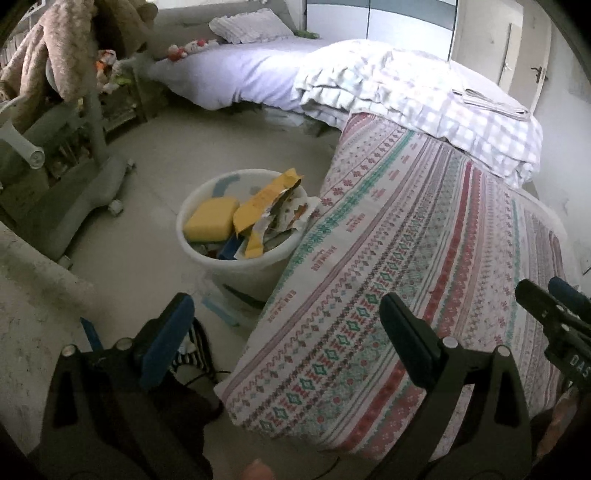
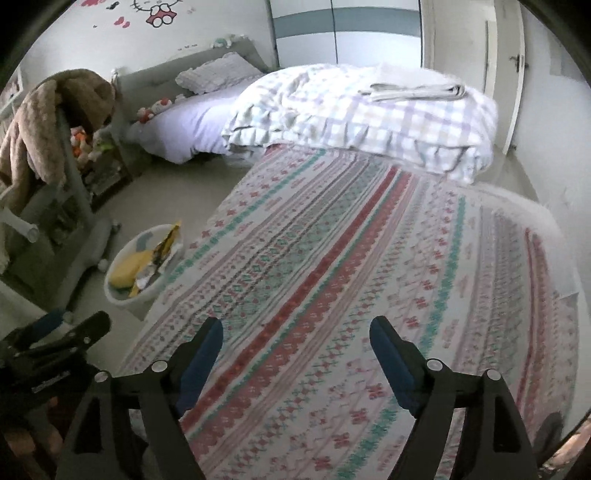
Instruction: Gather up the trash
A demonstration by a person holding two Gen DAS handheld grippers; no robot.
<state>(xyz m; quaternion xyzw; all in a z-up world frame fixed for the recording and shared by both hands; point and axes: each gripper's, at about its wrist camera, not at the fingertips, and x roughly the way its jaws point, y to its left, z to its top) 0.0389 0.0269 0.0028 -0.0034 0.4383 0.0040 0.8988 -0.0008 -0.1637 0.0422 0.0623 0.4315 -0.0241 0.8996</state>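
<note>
Partly hidden bin (image 1: 207,206) contents (image 1: 258,206)

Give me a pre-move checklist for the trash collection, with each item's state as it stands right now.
1. Left tool open and holding nothing: ok.
2. Right tool open and holding nothing: ok.
3. White bin upright on the floor beside the patterned bedspread: ok.
4. Room left in the bin: not ok, the yellow sponge and wrappers reach the rim.
5. Loose trash on the bedspread: none visible, ok.
6. Floor behind the bed: cannot tell.

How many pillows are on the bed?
1 that I can see: a ruffled pillow at the head of the bed, against the headboard. More could be hidden behind the folded checked quilt.
</note>
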